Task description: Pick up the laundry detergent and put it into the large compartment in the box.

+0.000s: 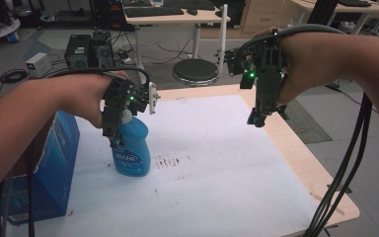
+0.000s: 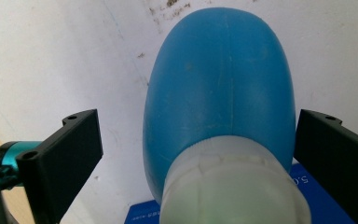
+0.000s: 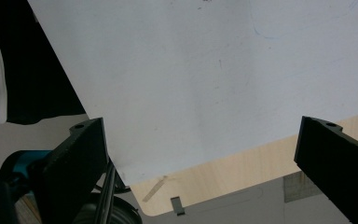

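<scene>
Where the wooden table [image 1: 296,148] stands, a white sheet [image 1: 217,163] covers most of its top, marked with reddish-brown smears [image 1: 170,161] near its middle; behind it lie a grey floor with loose cables, a dark computer tower [image 1: 79,49], a round black stool [image 1: 196,70] and a desk with a keyboard [image 1: 153,11]

Left side: blue cardboard box [image 1: 54,168] stands at the sheet's left edge, just beside the left forearm. Left gripper [image 1: 113,136] points down over a blue bottle [image 1: 133,148] standing upright on the sheet. In the left gripper view the bottle's blue body [image 2: 219,93] and pale cap [image 2: 233,182] sit between the two black jaws, which are spread wide; a gap shows on the left side, the right jaw is very close to the bottle, contact not certain. No grip closed on it

Right side: right gripper [image 1: 256,118] hangs above the sheet's far right part, well apart from the bottle. Its jaws stand wide apart with nothing between them; below them, the sheet and the table's corner [image 3: 205,186]
</scene>
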`<control>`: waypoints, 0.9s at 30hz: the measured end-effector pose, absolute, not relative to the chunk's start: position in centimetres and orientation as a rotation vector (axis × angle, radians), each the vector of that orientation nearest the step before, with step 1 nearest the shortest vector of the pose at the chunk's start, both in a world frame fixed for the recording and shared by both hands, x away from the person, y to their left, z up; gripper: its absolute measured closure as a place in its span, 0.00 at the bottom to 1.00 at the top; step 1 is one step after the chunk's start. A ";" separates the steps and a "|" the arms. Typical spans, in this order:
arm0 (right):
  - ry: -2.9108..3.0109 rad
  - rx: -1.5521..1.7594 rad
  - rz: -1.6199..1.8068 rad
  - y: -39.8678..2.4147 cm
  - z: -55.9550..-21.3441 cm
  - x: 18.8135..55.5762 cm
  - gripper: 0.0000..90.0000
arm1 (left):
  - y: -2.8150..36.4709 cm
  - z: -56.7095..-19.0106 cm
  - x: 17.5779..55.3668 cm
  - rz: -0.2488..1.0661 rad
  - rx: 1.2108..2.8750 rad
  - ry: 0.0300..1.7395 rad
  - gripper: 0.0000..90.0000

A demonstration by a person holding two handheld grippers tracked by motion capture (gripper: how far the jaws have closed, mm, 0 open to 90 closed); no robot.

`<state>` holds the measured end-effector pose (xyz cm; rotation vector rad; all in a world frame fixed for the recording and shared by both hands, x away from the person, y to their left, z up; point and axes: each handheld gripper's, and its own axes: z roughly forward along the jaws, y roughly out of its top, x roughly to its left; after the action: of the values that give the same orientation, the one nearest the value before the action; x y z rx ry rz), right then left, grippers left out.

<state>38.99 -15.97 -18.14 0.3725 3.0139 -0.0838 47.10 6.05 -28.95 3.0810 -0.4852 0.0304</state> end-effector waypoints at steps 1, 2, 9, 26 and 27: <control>3.014 0.371 -0.083 -16.0 -18.1 39.0 0.02 | 6.0 -29.0 47.1 0.029 3.081 -0.484 0.02; 3.013 0.371 -0.084 -16.0 -18.1 39.0 0.02 | 6.0 -29.1 47.1 0.028 3.082 -0.484 0.02; 3.015 0.367 -0.085 -16.0 -18.2 39.1 0.02 | 6.0 -29.6 47.1 0.022 3.084 -0.480 0.02; 3.012 0.369 -0.079 -15.8 -18.1 39.1 0.02 | 5.9 -29.6 46.9 0.055 3.104 -0.468 0.07; 3.011 0.372 -0.080 -15.8 -18.1 39.1 0.02 | 5.9 -29.6 46.9 0.056 3.102 -0.467 0.08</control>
<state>39.13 -15.80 -18.14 0.3719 3.0110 -0.0798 46.90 5.94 -29.63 3.1020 -0.4674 0.0559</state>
